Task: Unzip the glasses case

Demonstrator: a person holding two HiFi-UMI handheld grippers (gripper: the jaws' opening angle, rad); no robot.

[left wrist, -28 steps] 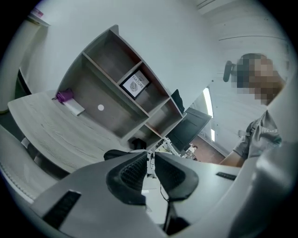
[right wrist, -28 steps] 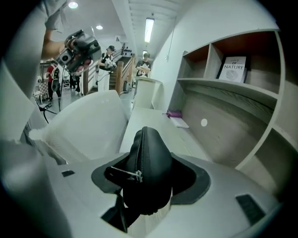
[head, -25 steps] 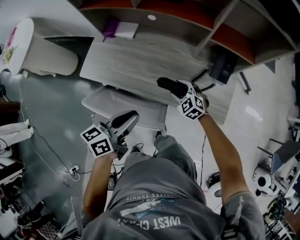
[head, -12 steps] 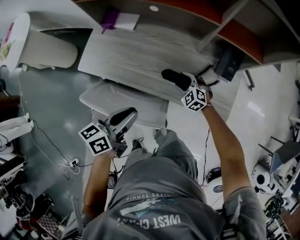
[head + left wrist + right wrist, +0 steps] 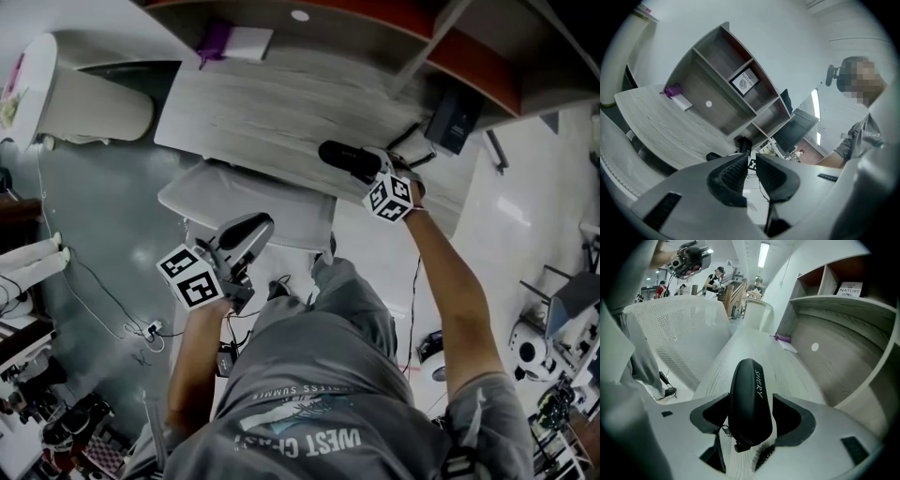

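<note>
A black zipped glasses case (image 5: 749, 399) lies lengthwise between the jaws of my right gripper (image 5: 750, 416), low over the pale wooden desk (image 5: 272, 112). Those jaws are opening, and thin gaps show on both sides of the case. Its small zipper pull (image 5: 724, 430) hangs at the near end. From the head view the case (image 5: 343, 157) sticks out leftward from the right gripper (image 5: 361, 167) near the desk's front edge. My left gripper (image 5: 255, 227) is held off the desk, over the chair. Its jaws (image 5: 751, 164) stand almost together with nothing between them.
A white mesh chair (image 5: 253, 202) stands against the desk's front. A purple object on a white booklet (image 5: 236, 43) lies at the desk's far left, under the shelf unit (image 5: 394, 37). A black box (image 5: 453, 117) and cables sit at the desk's right end.
The right gripper has sunk toward the desk top with the case between its jaws. The left gripper has stayed where it was.
</note>
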